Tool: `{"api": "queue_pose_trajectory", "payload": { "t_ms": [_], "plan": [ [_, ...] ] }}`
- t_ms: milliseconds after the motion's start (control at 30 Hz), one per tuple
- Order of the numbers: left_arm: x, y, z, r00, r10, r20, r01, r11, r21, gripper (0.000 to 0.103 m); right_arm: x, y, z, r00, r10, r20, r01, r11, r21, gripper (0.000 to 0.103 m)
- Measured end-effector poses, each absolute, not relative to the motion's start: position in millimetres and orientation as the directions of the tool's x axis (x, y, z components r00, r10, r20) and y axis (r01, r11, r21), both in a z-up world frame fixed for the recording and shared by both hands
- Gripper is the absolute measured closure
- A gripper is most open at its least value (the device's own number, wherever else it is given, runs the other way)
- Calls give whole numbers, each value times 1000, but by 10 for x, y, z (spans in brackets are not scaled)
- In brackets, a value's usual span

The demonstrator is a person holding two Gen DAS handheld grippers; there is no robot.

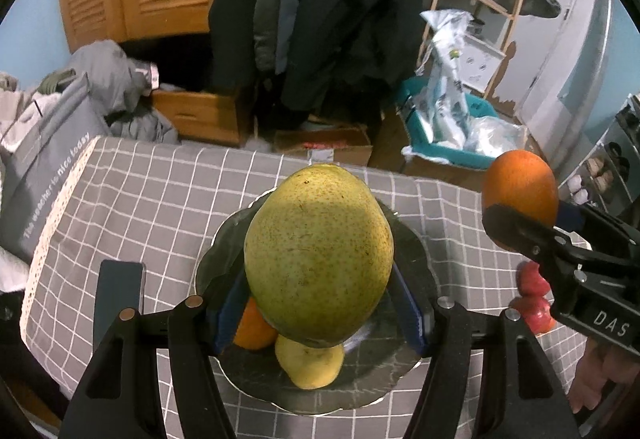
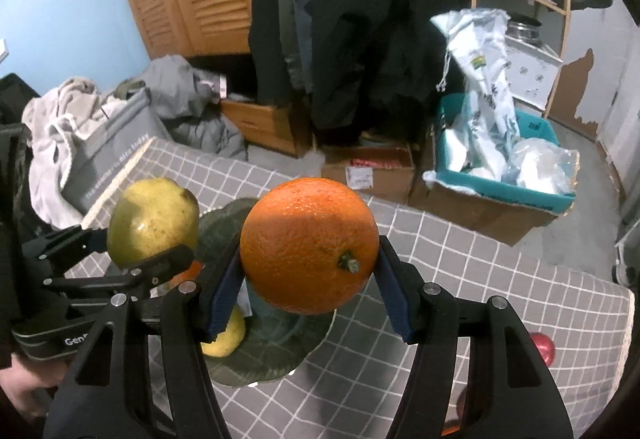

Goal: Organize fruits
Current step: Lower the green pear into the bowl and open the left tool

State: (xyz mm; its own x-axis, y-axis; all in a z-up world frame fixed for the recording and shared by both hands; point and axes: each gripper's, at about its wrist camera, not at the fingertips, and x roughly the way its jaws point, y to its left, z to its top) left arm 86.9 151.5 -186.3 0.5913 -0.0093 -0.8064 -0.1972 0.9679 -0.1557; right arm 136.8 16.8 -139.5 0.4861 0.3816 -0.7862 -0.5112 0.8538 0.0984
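Two fruits gripped above plate [image 1: 404, 355], tablecloth [image 1: 152, 191] edge near

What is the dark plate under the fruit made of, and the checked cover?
Plate: probably glazed ceramic or dark glass, since it looks glossy with a wavy rim. Checked cover: woven cloth, matte grey with white lines and a lacy edge.
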Motion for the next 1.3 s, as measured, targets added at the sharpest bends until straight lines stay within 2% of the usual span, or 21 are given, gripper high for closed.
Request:
{"api": "queue_pose_trajectory", "payload": {
  "t_ms": [433,1133,1167,1233,1300],
  "plan": [
    [976,1635,-2332,496,-15,-868,-245,957,-157,36,1472,356,-1740,417,367,-831,-525,844,109,40],
    [1074,1601,-2630,408,-48,-912,-242,957,-159,36,1573,361,-2029,354,354,-866,-510,849,139,40],
    [1067,1589,-2586,429,-40,-903,-236,959,-155,35,1574,361,-2030,353,355,-866,-510,849,140,40],
    [1067,1562,-2512,456,-31,-890,-218,965,-145,26,1571,365,-2034,352,354,-866,-511,848,139,40],
    [1063,1548,-2496,457,-11,-890,-216,969,-123,23,1577,360,-2040,350,355,-867,-508,849,143,40]
  ]
}}
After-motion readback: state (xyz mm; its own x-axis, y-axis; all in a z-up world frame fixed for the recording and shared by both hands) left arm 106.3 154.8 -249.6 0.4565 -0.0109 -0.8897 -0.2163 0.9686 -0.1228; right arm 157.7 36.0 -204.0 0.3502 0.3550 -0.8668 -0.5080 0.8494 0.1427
